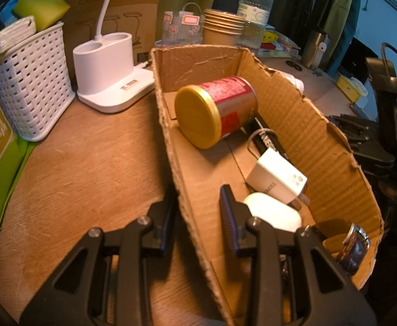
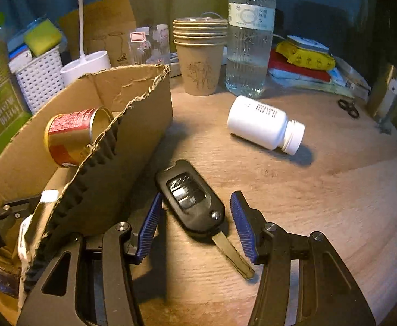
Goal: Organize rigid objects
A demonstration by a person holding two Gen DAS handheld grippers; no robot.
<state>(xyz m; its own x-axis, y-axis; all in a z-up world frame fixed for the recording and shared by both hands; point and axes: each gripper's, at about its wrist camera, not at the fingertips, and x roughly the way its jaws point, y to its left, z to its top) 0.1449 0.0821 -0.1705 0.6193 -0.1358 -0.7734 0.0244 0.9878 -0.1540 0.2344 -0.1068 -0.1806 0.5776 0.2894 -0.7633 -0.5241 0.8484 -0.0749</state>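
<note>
While our left gripper (image 1: 198, 212) is clamped on the near wall of the torn brown cardboard box (image 1: 307, 135), which holds the red and gold tin can (image 1: 217, 111) and white charger plug (image 1: 277, 179), our right gripper (image 2: 197, 225) stands released around the black flip car key (image 2: 193, 201) on the wooden table (image 2: 320, 190). The white plastic pill bottle (image 2: 263, 125) lies farther away.

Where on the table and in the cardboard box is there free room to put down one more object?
Free: table between the white pill bottle, the car key and the near edge; box floor between the red can and the white charger. Crowded: the box's near end, and the back row by paper cups and water bottle.
</note>
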